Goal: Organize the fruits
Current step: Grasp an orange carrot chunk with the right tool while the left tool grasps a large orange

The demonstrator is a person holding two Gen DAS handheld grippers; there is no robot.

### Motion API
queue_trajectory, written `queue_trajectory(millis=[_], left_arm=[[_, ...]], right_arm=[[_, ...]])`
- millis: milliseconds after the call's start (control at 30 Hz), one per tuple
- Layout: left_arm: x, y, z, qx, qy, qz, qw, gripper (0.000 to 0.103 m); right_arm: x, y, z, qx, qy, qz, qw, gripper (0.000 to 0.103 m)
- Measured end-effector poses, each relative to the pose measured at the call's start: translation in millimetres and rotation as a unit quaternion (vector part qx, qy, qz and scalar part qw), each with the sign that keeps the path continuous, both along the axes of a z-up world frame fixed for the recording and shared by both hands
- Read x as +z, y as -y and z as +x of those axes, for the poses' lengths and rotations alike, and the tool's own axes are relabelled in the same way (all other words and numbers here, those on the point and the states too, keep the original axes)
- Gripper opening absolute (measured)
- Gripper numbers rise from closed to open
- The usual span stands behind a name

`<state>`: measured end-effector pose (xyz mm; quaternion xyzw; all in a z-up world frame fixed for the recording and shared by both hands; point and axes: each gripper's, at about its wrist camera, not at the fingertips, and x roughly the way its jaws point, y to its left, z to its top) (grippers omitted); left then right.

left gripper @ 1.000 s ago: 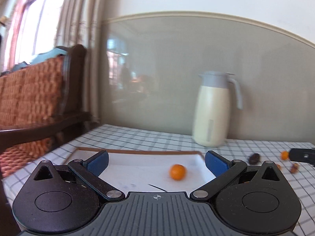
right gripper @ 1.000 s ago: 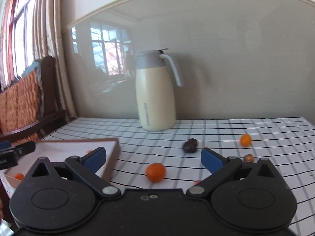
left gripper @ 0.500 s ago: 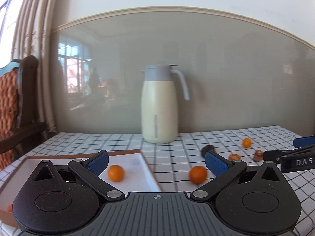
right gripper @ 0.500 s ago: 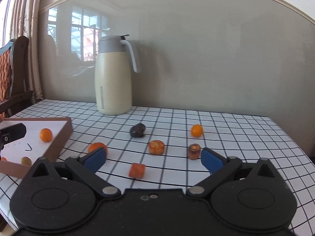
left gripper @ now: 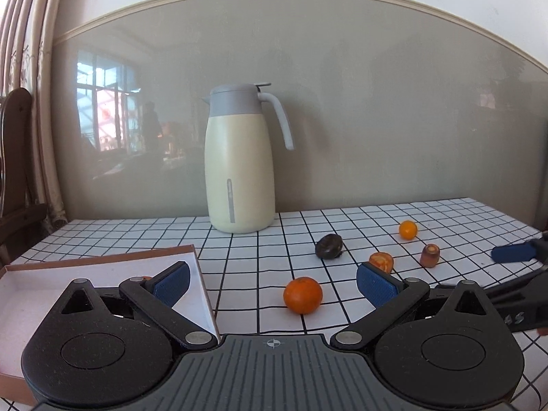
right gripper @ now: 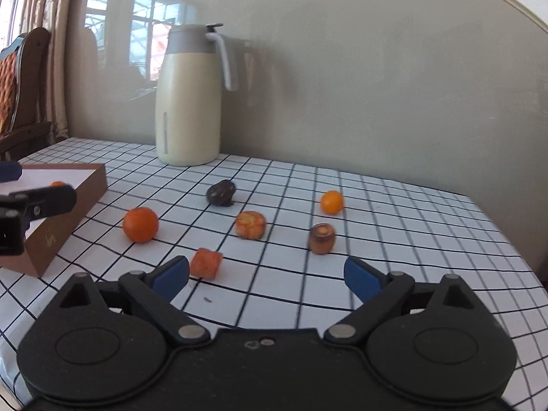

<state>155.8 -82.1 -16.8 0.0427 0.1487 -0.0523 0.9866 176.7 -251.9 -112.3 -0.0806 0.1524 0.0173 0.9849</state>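
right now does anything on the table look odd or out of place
Yes: six pieces lie loose on the checked cloth outside the box. The dark fruit looks shrivelled, and the cut orange chunk lies on its side. Nothing has spilled; the jug stands upright.

Both grippers now nearer loose fruits [right gripper: 140, 224].

Jug [left gripper: 239, 167] blocks rear (front open).

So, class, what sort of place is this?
Probably a home dining room: a checked tablecloth, a cream thermos jug, a wooden chair beside a curtained window.
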Motion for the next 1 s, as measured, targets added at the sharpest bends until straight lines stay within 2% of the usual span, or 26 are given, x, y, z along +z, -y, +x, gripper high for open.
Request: queue_trajectory(millis=[200, 333, 400, 600, 733, 833, 1000], left_arm=[[-3, -6, 10, 0.004, -0.007, 0.005, 1.0, 0.103], [-5, -9, 19, 0.002, -0.013, -0.005, 0.9999, 0.103], [-8, -7, 25, -0.002, -0.017, -0.005, 0.9998, 0.103], [-15, 10, 37, -0.011, -0.03, -0.009, 0.9994, 0.103], [-19, 28, 45, -0.021, -0.03, 0.014, 0.9993, 0.103], [-19, 33, 60, -0.011, -0.042, 0.012, 0.999, 0.103], [-26, 41, 76, -0.005, -0.076, 0.017, 0.997, 0.103]], right_arm=[[-7, -22, 34, -0.002, -0.041, -0.021, 0.999, 0.089], [-13, -25, 54, -0.006, -0.074, -0.03, 0.997, 0.079], [-17, -24, 59, -0.01, -0.077, -0.042, 0.996, 0.078], [-16, -4, 63, -0.019, -0.084, -0.018, 0.996, 0.076], [-14, 7, 64, -0.027, -0.076, -0.025, 0.996, 0.065], [-12, 11, 64, 0.011, -0.072, -0.01, 0.997, 0.056], [-12, 3, 72, 0.035, -0.078, -0.023, 0.996, 0.053]])
